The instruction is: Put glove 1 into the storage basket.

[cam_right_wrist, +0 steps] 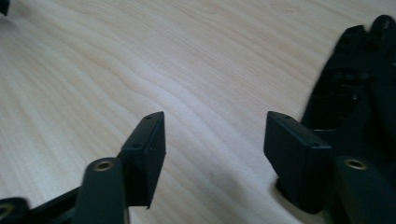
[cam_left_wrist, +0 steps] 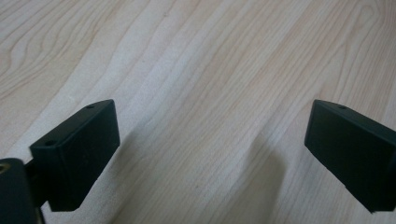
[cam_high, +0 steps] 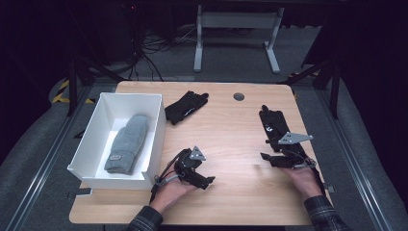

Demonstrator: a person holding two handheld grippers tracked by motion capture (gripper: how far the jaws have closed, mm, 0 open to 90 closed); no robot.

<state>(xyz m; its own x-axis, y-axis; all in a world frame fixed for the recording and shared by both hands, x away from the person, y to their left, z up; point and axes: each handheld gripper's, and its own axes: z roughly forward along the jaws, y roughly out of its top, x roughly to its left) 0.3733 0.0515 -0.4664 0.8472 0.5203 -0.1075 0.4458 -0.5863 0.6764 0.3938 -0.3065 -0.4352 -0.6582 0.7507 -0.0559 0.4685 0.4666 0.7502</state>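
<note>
On the right side of the counter (cam_high: pixel 231 139) lies a black glove (cam_high: pixel 273 126), flat, its long axis running from near edge to far edge with the fingertips pointing away from the person, just beside the right tongs (cam_right_wrist: pixel 212 140). To take it well, I judge these tongs, half open with only bare wood between them, should slide sideways over the cuff end and pinch across the short width. Farther left, the left tongs (cam_left_wrist: pixel 210 149) stand wide and empty above the wood, near the white box (cam_high: pixel 154 139) holding a grey mitten (cam_high: pixel 127 143); another black glove (cam_high: pixel 186 107) lies beyond.
</note>
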